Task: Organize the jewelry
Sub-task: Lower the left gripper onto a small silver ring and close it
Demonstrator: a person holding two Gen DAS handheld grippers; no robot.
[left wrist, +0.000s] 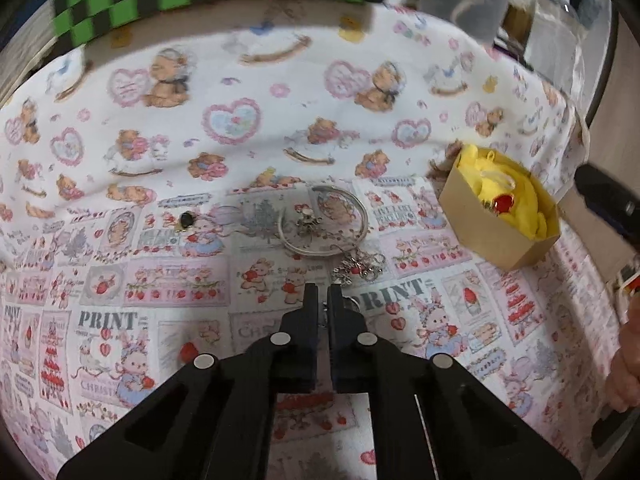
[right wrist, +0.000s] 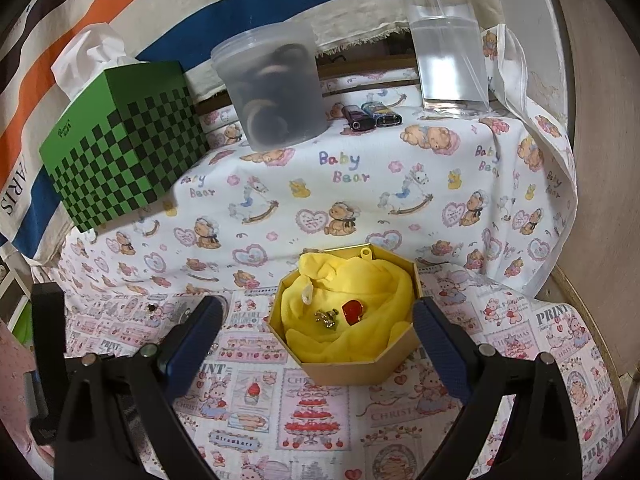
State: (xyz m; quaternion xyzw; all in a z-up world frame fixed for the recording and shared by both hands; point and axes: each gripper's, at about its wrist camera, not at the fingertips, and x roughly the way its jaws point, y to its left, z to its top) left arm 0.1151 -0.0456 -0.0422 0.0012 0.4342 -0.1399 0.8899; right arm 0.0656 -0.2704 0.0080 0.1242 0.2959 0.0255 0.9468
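Where the patterned cloth (right wrist: 400, 184) covers the table, broad flat room across the middle. Bounded at the back by a green checked tissue box (right wrist: 120, 152), a cloudy plastic tub (right wrist: 276, 88) and a clear spray bottle (right wrist: 444, 40), all well apart from the jewelry. Draped over the table's curved right edge (right wrist: 580, 320), close beside the right tool.

Nearer in, a tan hexagonal box (right wrist: 344, 372), open-topped and lined with crumpled yellow fabric (right wrist: 360, 280). Framed by the right gripper (right wrist: 318, 304), spread wide with one blue pad either side of the rim, touching neither wall and holding nothing. Resting on the fabric inside: a red pendant (right wrist: 352, 312) and just beside it a small gold charm (right wrist: 326, 318).

Left of the box, loose on the cloth: a silver bangle (left wrist: 324, 220) ringing a small charm (left wrist: 308, 222), a tangle of silver chain (left wrist: 360, 266) touching the bangle's near edge, and well apart to the left a dark-stoned ring (left wrist: 186, 220).

Left gripper (left wrist: 323, 292) drawn narrow right at the chain, a silver glint in the slit; impossible to tell whether actually pinched.
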